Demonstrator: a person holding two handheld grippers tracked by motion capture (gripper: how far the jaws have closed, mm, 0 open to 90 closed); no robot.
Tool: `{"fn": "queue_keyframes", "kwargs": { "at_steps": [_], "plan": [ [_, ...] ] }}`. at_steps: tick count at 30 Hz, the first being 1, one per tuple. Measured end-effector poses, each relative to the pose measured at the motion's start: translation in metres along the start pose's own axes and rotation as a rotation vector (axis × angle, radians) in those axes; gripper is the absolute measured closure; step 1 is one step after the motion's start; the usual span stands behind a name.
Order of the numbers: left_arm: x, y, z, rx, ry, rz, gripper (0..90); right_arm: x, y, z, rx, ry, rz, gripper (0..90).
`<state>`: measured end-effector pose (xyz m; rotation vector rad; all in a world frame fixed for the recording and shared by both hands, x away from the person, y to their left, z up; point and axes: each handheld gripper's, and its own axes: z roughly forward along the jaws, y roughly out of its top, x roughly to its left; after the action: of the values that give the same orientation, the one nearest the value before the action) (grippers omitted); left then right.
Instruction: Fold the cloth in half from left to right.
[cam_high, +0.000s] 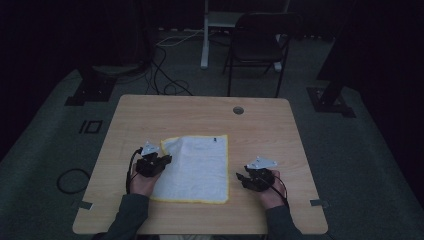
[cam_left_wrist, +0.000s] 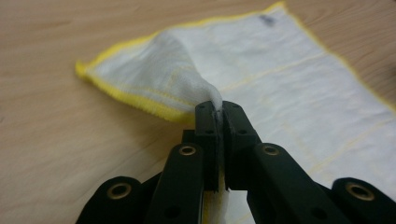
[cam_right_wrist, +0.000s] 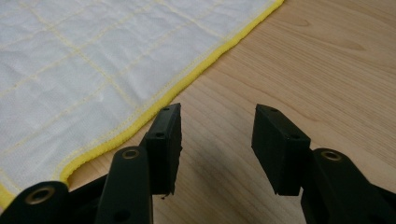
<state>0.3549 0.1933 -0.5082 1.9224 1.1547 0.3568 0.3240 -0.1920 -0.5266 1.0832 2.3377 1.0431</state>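
Note:
A white cloth (cam_high: 197, 167) with a yellow hem lies spread on the wooden table (cam_high: 150, 110). My left gripper (cam_high: 161, 161) is at the cloth's left edge and is shut on it; in the left gripper view the cloth (cam_left_wrist: 261, 70) rises in a pinched fold into the closed left gripper (cam_left_wrist: 218, 112). My right gripper (cam_high: 240, 178) rests just right of the cloth's right hem. In the right gripper view the right gripper (cam_right_wrist: 217, 126) stands open over bare wood, with the cloth's yellow hem (cam_right_wrist: 187, 79) beside its left finger (cam_right_wrist: 166, 135).
A round cable hole (cam_high: 238, 110) sits near the table's far edge. Beyond the table stand a dark chair (cam_high: 257, 42) and a white stand leg (cam_high: 205, 35), with cables on the carpet (cam_high: 165, 75).

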Motion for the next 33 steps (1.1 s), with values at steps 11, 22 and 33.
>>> {"fn": "queue_keyframes", "kwargs": {
  "at_steps": [11, 22, 33],
  "plan": [
    [-0.016, 0.019, -0.002, -0.027, -0.064, 0.035, 86.7, 0.000, -0.001, -0.001, 0.001, 0.001, 0.001, 52.4],
    [-0.033, 0.031, 0.004, -0.029, -0.121, 0.066, 86.7, 0.000, -0.001, 0.000, 0.002, 0.001, 0.002, 52.4],
    [-0.054, 0.043, 0.020, -0.015, -0.165, 0.104, 86.6, 0.000, -0.001, 0.000, 0.001, 0.003, 0.003, 52.3]
  ]
}}
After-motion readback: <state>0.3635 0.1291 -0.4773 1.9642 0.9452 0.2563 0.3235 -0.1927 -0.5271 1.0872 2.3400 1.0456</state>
